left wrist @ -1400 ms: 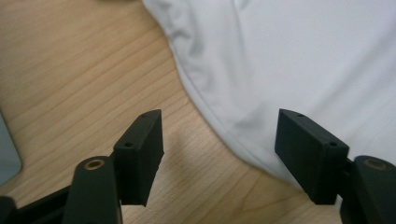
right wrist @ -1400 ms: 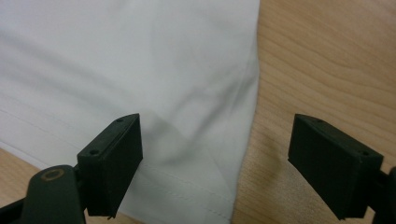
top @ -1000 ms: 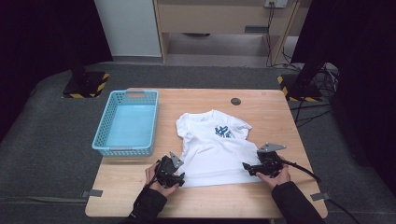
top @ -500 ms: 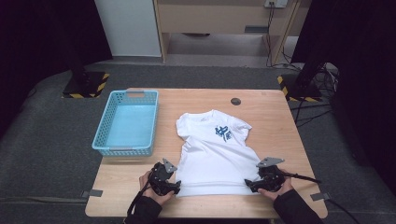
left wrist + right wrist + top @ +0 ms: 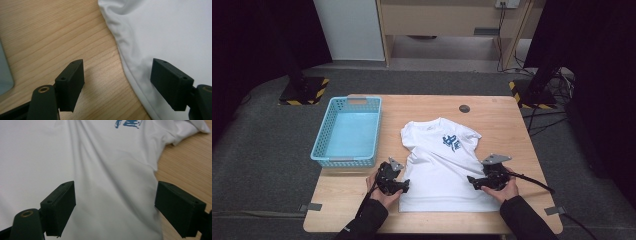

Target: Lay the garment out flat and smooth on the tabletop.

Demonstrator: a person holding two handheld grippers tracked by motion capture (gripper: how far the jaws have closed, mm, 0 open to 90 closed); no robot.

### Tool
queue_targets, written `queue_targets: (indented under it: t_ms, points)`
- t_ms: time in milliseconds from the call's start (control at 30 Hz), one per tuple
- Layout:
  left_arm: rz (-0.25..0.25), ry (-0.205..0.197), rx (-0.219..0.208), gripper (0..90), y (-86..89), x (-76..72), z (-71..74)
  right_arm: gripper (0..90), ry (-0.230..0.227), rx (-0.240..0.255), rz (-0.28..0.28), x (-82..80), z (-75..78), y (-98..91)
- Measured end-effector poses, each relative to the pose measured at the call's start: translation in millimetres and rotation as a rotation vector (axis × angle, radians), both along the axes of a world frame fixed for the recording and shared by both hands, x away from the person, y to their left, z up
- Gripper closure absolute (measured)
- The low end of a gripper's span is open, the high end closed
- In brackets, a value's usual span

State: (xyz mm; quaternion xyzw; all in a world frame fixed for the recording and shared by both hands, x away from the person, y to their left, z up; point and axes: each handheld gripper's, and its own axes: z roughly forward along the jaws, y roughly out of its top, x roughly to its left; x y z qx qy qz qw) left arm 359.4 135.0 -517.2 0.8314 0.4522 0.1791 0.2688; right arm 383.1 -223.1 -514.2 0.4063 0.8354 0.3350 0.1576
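Where the wooden table (image 5: 512,125) lies bare on either side, a white T-shirt (image 5: 439,165) is spread flat at its middle, collar away from the person, hem at the near edge, a blue print (image 5: 452,141) on the chest (a few soft creases at the sleeves). Left gripper (image 5: 404,186): jaws wide apart, straddling the shirt's side edge, one over wood, one over cloth, nothing clamped. Right gripper (image 5: 471,181): jaws likewise spread, above the shirt's opposite side edge, gripping nothing. Blue basket (image 5: 328,153) stands left of the shirt, apart.
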Motion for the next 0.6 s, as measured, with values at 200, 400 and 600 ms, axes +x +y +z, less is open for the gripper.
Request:
queue_targets:
  t_ms: [200,400,600]
  points:
    - [0.008,0.035,0.007,26.3,4.5,-10.0,2.3,17.1,0.047,-0.059,0.038,0.1,-9.3,15.8]
    - [0.001,0.071,-0.014,25.5,13.8,-22.0,2.6,16.6,0.065,-0.045,-0.028,-14.1,-10.2,6.4]
    - [-0.007,0.053,-0.017,26.7,11.7,-16.2,5.1,15.1,0.103,-0.053,-0.025,-31.4,-3.2,4.8]
